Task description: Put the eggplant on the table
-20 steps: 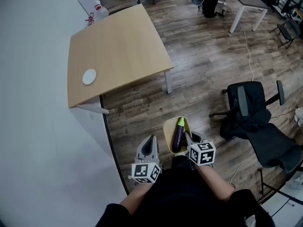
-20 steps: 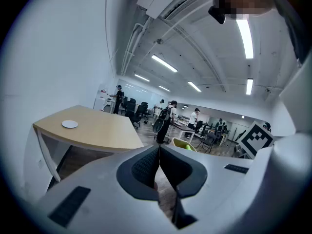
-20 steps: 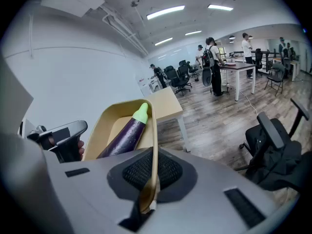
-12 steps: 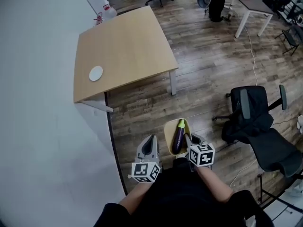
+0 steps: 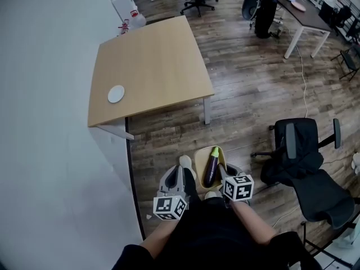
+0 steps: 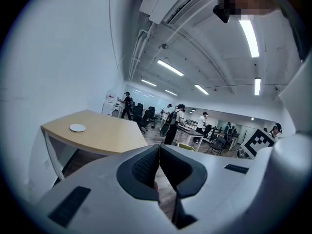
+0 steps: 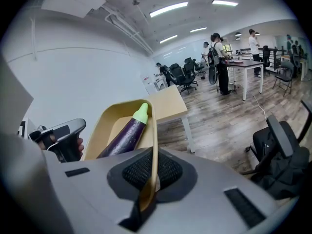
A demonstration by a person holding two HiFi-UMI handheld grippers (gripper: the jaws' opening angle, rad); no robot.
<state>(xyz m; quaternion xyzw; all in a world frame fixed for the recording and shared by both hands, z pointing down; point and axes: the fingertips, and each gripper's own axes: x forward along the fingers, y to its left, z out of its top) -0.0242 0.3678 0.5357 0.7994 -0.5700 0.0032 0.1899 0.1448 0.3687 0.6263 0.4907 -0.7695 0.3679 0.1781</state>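
A white wall (image 5: 45,122) borders an open-plan office with a wood-plank floor (image 5: 253,89), where a light wooden table (image 5: 152,66) stands beside it. A black office chair (image 5: 306,162) sits nearby. A white-legged desk (image 5: 308,13) stands farther off, and strip lights (image 6: 169,68) line the ceiling.

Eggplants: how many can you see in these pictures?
1. The eggplant lies lengthwise in the yellow tray, green end pointing away from the person. The right gripper pinches the tray's rim. The tray's inside shows fully, so none seems hidden there.
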